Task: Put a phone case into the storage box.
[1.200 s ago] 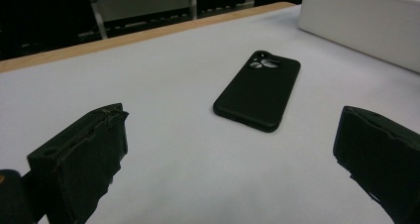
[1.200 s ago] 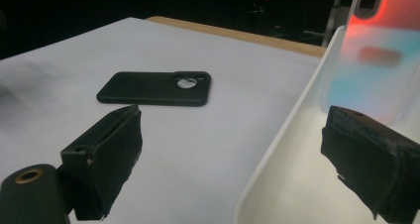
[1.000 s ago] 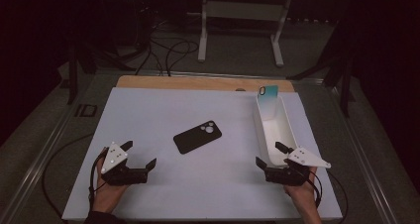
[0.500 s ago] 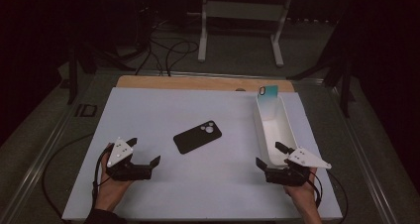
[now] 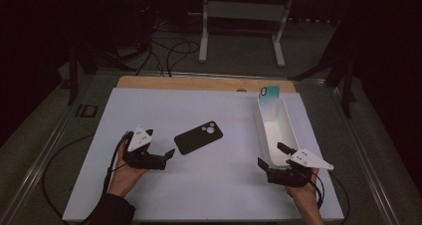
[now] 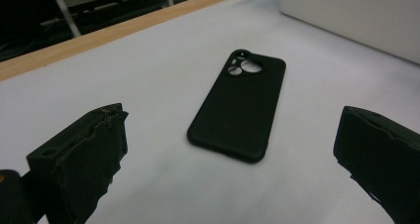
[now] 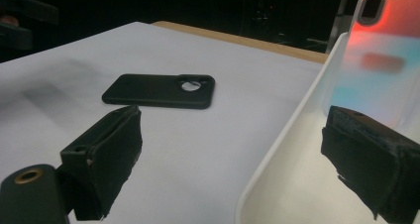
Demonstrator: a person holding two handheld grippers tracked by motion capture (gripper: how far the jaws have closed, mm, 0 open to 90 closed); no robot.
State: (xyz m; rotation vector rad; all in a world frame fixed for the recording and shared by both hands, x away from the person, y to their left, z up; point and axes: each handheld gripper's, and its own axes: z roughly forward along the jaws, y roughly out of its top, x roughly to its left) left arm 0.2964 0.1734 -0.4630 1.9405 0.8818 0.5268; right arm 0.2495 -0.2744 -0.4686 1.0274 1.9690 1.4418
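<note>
A black phone case (image 5: pixel 198 137) lies flat, camera cutout toward the far right, near the middle of the white bench (image 5: pixel 164 105), and the left gripper (image 5: pixel 166 158) sits just near-left of it with its jaws spread wide and pointed at the case's near end. The right gripper (image 5: pixel 271 155) rests at the near end of a long white tray (image 5: pixel 287 130) on the right, its jaws also spread and holding nothing; one jaw seems to hang over the tray's rim. A second case with a teal-and-pink sheen (image 5: pixel 269 91) stands upright against the tray's far end. The likely trouble is the pickup itself — the black case is thin, soft-looking and flush with the bench, so jaws closing from a low angle could push it along the smooth surface or slip over its edge instead of gripping it. If the case does come up, a pinch at one end may let it droop or twist. The right gripper, so close to the tray wall, could nudge the tray and topple the standing case. The left gripper view shows the case's (image 6: pixel 238 110) rounded rim and lens openings squarely between the jaws, which the high view leaves small; the right gripper view shows the colourful case (image 7: pixel 376 60) leaning on the tray wall (image 7: pixel 297 135).
</note>
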